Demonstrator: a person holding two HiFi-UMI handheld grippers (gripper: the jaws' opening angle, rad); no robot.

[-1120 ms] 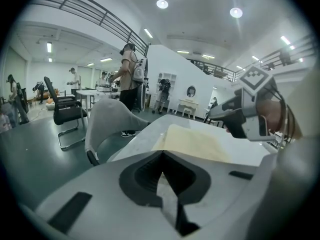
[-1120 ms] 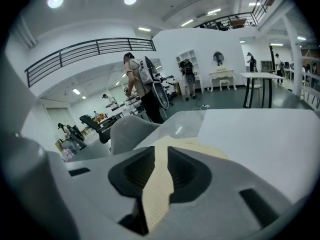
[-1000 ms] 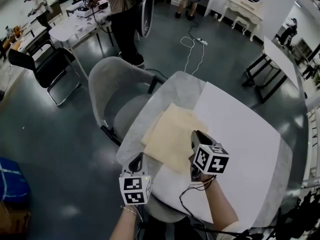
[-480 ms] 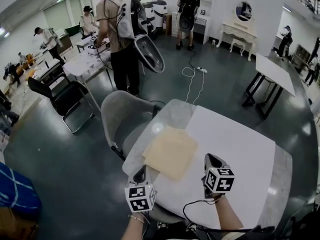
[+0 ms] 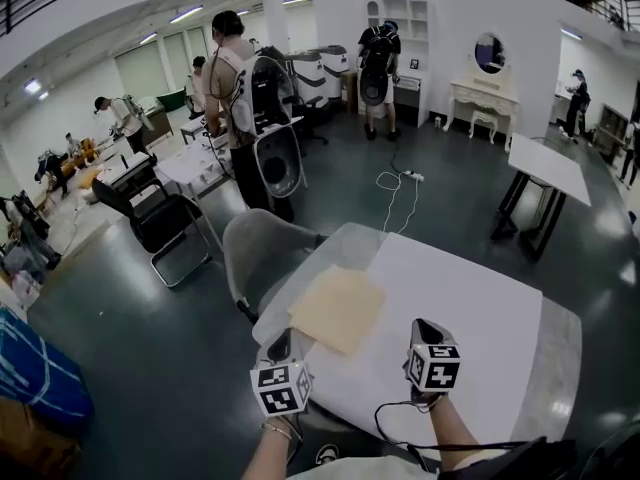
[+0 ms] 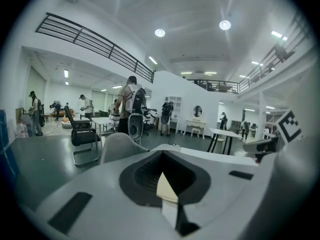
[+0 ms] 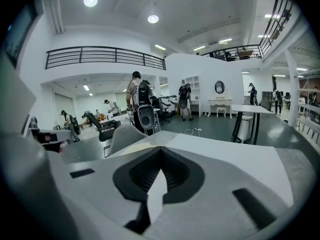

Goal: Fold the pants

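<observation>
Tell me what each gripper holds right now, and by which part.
Nothing is held. The left gripper and the right gripper are both shut and empty, short of the folded pants, which lie free on the table.

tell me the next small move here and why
Probably none on the pants: draw both grippers back and rest. They already lie as a compact folded square on the table, and the left gripper and right gripper hover short of them, both shut and empty.

One pants [image 5: 337,308] (apparently), two grippers [image 5: 280,346] [image 5: 423,328].
</observation>
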